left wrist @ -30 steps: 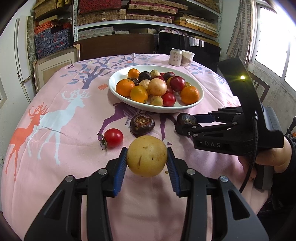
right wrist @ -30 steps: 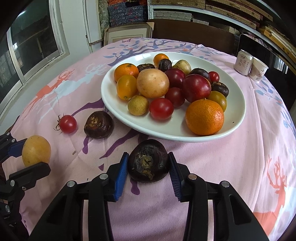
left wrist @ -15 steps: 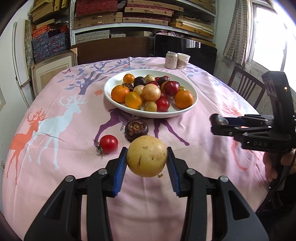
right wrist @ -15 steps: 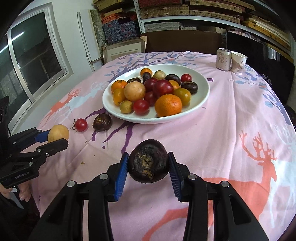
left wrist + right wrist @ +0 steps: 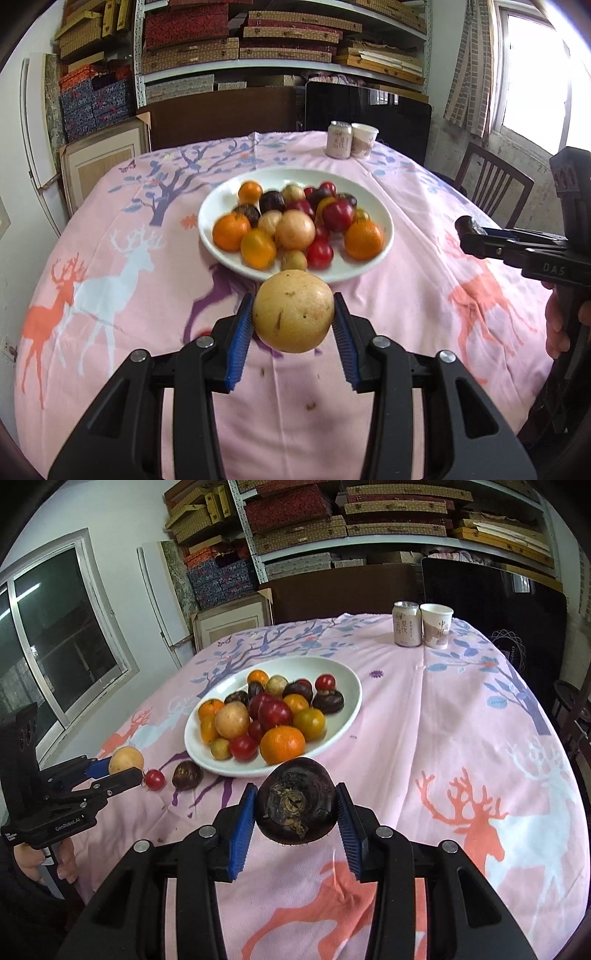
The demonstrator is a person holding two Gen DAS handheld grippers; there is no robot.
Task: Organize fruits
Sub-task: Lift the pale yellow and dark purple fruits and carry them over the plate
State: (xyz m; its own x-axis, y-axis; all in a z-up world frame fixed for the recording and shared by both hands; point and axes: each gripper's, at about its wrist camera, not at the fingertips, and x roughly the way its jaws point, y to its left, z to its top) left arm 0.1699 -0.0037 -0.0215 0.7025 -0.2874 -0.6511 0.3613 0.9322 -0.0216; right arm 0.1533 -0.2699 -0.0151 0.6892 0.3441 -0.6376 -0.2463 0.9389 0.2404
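Holding a round yellow fruit (image 5: pixel 293 311) off the pink deer-print cloth of the desk (image 5: pixel 110 295), left gripper (image 5: pixel 293 332) with blue pads pressed on both sides of it, jaws clenched on the fruit. Hanging just short of the near rim of the white plate (image 5: pixel 384 236), which is heaped with oranges, red tomatoes and dark fruits. No long axis to speak of on the yellow fruit; small brown specks facing the camera.

Gripping a dark purple-brown fruit (image 5: pixel 296 802) likewise, right gripper (image 5: pixel 296 812), jaws clamped on its flanks, dried stem scar turned toward the lens, raised over the cloth and near the plate's front edge.

Lying loose on the cloth left of the plate, seen from the right wrist: a red cherry tomato (image 5: pixel 154 779) and another dark fruit (image 5: pixel 187 774), close together, just beside the left gripper's tips.

Open cloth to the right of the plate and toward the near desk edge, with only crumbs (image 5: pixel 310 406). Standing at the far edge, touching or nearly so: a can (image 5: pixel 406 624) and a paper cup (image 5: pixel 436 626), both printed with Chinese characters too small to read. Readable on the gripper bodies: "DAS" and "GenRoboLAI".
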